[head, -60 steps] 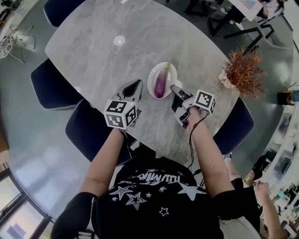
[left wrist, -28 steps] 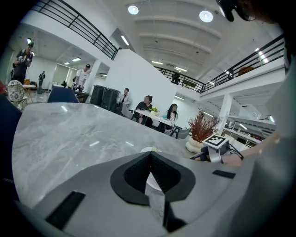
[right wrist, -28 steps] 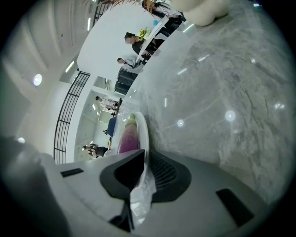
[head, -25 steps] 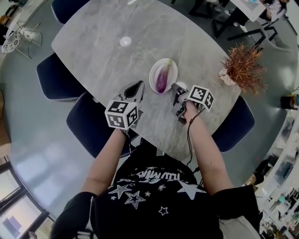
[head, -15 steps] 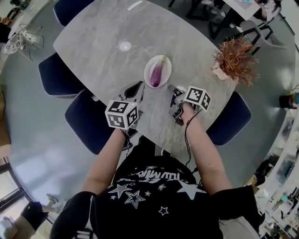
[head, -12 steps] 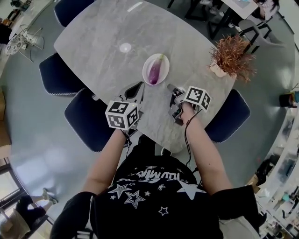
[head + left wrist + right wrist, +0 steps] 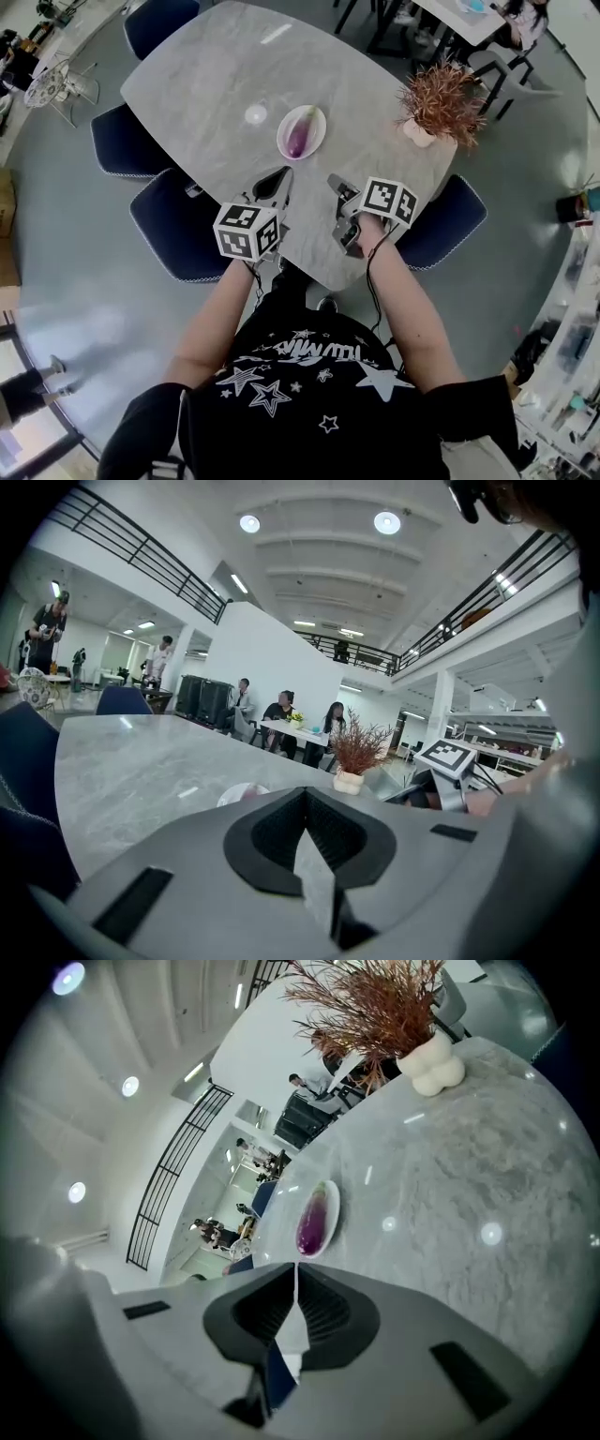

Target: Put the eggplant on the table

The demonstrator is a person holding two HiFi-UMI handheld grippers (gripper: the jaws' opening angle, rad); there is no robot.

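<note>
You're at the reach: left hand-held gripper (image 7: 280,174) and right hand-held gripper (image 7: 334,182) are closed, empty; open the right toward the eggplant (image 7: 298,141).

A grey stone-look table (image 7: 225,75) stands on a glossy grey floor (image 7: 84,309), with dark blue chairs (image 7: 173,230) tucked along its edges. White walls (image 7: 262,658) and a railed upper gallery (image 7: 141,553) (black bars) rise under round recessed ceiling lights (image 7: 387,521).

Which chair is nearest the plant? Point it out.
The chair on the person's right, on the plant's side of the table; the other three line the opposite side.
</note>
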